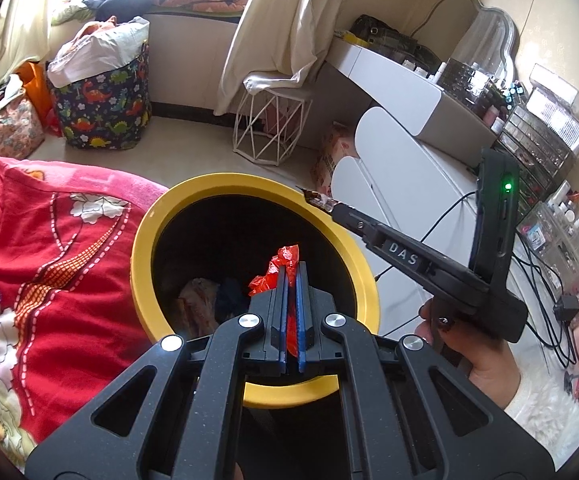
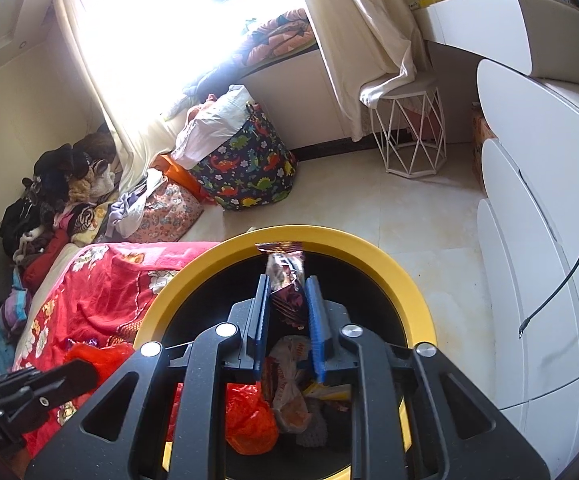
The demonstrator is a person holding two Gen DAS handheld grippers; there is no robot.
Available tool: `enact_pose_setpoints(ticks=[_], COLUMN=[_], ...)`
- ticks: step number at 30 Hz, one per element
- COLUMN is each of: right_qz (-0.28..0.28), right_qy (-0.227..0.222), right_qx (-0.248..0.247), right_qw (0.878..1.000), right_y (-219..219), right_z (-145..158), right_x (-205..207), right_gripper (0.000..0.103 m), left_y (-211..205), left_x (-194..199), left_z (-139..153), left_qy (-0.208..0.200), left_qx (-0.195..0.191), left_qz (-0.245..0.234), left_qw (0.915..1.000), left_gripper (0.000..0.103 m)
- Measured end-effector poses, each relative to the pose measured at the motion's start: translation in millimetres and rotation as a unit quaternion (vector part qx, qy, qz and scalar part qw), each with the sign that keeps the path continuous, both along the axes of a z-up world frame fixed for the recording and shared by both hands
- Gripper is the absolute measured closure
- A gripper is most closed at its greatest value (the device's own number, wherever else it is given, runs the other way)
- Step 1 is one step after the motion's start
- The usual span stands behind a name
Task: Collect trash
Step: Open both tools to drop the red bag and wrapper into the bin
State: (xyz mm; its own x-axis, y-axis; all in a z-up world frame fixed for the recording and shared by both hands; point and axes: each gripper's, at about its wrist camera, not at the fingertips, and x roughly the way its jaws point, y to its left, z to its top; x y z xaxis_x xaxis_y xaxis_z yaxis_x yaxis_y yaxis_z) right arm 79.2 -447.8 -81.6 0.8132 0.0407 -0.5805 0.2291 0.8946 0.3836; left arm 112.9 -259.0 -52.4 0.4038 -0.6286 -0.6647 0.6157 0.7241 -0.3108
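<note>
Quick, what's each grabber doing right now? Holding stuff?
Left gripper: closed on a red plastic wrapper over the yellow-rimmed bin.
Right gripper: holding a brown snack wrapper over the same bin.

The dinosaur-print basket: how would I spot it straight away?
Look to the bright window with cream curtains. Below it on the pale floor stands the dinosaur-print basket, a dark round fabric tub heaped with white laundry. Unlike the white wire stool to its right, it is covered in colourful cartoon dinosaurs.
</note>
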Motion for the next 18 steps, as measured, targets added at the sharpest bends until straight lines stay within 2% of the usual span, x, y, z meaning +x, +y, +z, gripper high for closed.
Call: enact_pose_setpoints(ticks=[1, 2, 3, 4, 6, 8, 10, 18], right_qz=[-0.002, -0.003, -0.006, -0.008, -0.009, -0.010, -0.012, -0.001], right_qy=[0.000, 0.003, 0.006, 0.009, 0.012, 0.015, 0.014, 0.002], right_qx=[0.003, 0.008, 0.009, 0.011, 0.016, 0.014, 0.012, -0.022], right_qw=[1.000, 1.000, 1.000, 1.000, 1.000, 1.000, 1.000, 1.000], right_y=[-1, -2, -3, -4, -5, -4, -2, 14], right_z=[0, -2, -3, -5, -7, -7, -7, 3], right_x=[0, 1, 0, 1, 0, 1, 1, -1], right_gripper=[0.079, 0.069, 0.064, 0.057, 0.056, 0.050, 0.048, 0.035], left_y=[-1, -1, 0, 2, 8, 13, 18, 47], left_x=[1, 2, 4, 6, 8, 8, 9, 9], left_z=[-1, -3, -5, -6, -7, -7, -5, 8], left_qy=[-0.003, -0.005, -0.003, 0.001, 0.006, 0.000, -0.002, -0.027], left_qx=[0.007, 0.014, 0.018, 0.016, 0.010, 0.016, 0.015, 0.014], left_qz=[0.005, 0.008, 0.014, 0.021, 0.029, 0.041, 0.052, 0.098], left_qw=[1.0000, 0.9999, 0.9997, 0.9996, 0.9995, 0.9990, 0.9985, 0.9947], left_gripper=[0.092, 0.078, 0.040, 0.023, 0.023, 0.021, 0.011, 0.011])
